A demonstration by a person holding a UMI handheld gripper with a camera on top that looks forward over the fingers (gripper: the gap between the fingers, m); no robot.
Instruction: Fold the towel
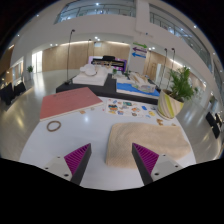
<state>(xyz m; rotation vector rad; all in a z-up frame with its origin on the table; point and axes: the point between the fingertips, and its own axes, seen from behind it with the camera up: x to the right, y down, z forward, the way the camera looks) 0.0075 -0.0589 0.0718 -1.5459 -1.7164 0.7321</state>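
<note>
The tool [112,160] hangs above the near edge of a white worktop [30,135], pointing forward and slightly down, its two fingers [76,160] well apart with the magenta pads facing each other and nothing clamped between them. Toward the far left of the worktop lies a flat reddish-pink mat [70,102], and nearer, by the left side, a small ring-shaped object [53,126]. The beige towel [147,138] lies flat on the worktop just ahead of the fingers, set more toward the right finger, with its near edge running down between the two tips; neither finger presses on it. Beyond the towel, along the far edge, sit several small coloured items [133,106]. At the far right corner stands a green potted plant [176,92] in a yellowish pot.
</note>
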